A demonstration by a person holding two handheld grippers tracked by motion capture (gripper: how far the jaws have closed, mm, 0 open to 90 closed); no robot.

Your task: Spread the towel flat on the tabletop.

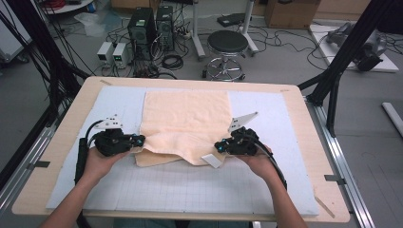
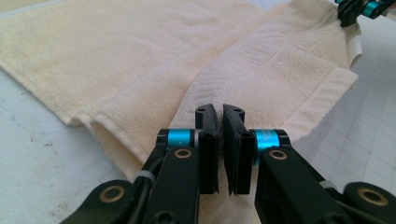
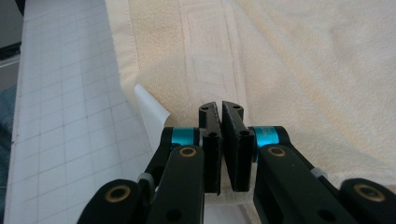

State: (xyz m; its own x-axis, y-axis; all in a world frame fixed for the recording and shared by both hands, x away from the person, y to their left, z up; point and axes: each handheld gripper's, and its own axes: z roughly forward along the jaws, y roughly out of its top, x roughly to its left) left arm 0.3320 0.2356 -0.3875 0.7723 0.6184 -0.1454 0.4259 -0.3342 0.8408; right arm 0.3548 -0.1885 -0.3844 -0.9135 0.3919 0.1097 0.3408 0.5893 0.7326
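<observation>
Here the towel [image 1: 185, 124] lies on the white mat [image 1: 190, 187], its near edge lifted at both corners. The left gripper [image 1: 138, 140] is closed on the left corner, cloth pinched between its fingers [image 2: 209, 140]. The right gripper [image 1: 219, 147] is clamped on the right corner, and a white label [image 3: 150, 114] hangs just beside its fingers [image 3: 236, 140].

One towel [image 1: 186, 124], one white label [image 1: 212, 160], two tongs, one stool [image 1: 227, 43].
</observation>
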